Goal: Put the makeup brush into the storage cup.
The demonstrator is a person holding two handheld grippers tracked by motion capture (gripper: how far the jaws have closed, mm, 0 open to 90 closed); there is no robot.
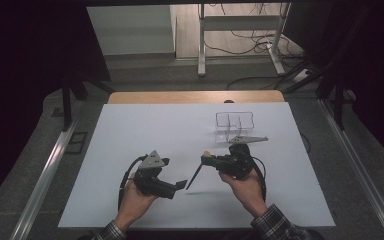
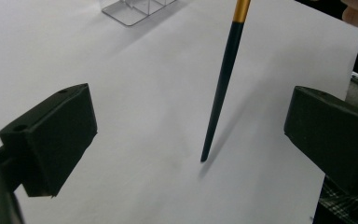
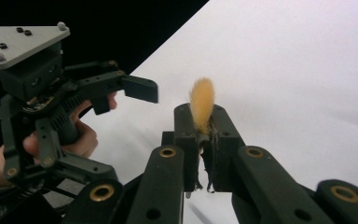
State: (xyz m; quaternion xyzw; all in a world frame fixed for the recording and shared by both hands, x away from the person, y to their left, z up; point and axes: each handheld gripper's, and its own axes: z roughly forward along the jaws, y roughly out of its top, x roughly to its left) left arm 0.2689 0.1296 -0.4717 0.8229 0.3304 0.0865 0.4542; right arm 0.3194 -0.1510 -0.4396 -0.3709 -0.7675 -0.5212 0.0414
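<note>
On the desk (image 1: 130,130), the clear organizer (image 1: 235,125) sits far right; the brush (image 1: 196,176) hangs between both grippers, nearer.

in the left gripper view the paintbrush (image 2: 221,88) runs off the top edge, its bristles cut away, and the clear organizer (image 2: 135,8) is clipped there too. in the right gripper view the jaws hide the brush's ferrule.
</note>
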